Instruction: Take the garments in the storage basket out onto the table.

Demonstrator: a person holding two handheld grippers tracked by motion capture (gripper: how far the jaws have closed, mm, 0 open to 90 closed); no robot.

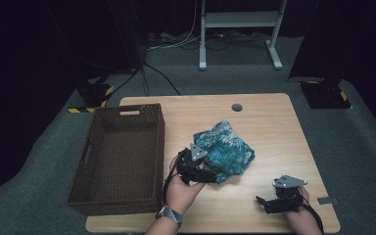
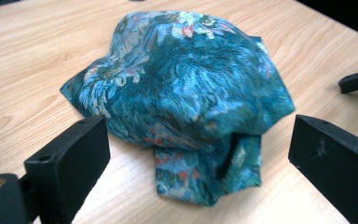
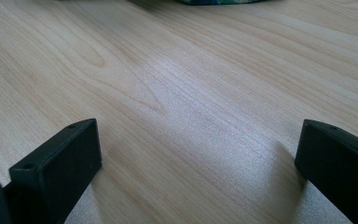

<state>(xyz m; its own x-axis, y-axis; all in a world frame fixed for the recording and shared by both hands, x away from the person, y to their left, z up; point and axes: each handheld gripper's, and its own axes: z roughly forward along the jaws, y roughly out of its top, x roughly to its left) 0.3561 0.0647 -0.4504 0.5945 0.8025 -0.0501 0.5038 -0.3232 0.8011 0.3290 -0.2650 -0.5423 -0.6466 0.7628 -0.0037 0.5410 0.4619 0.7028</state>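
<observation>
A crumpled teal cloth with a floral print (image 1: 227,147) (image 2: 186,88) lies in a heap near the middle of the wooden table (image 1: 274,127). My left gripper (image 1: 210,174) (image 2: 199,140) sits at the cloth's near left edge, its jaws spread wide. A folded flap of the cloth lies just ahead of them, and neither pad presses on it. My right gripper (image 1: 263,204) (image 3: 198,140) rests near the table's front right, open over bare wood, well apart from the cloth. A sliver of the cloth (image 3: 214,1) shows at the top of the right gripper view.
A dark woven basket (image 1: 127,112) stands on the table's left side, nothing in it, right beside my left hand. A round cable hole (image 1: 236,107) sits at the table's far edge. A white stand frame (image 1: 240,19) is on the floor beyond.
</observation>
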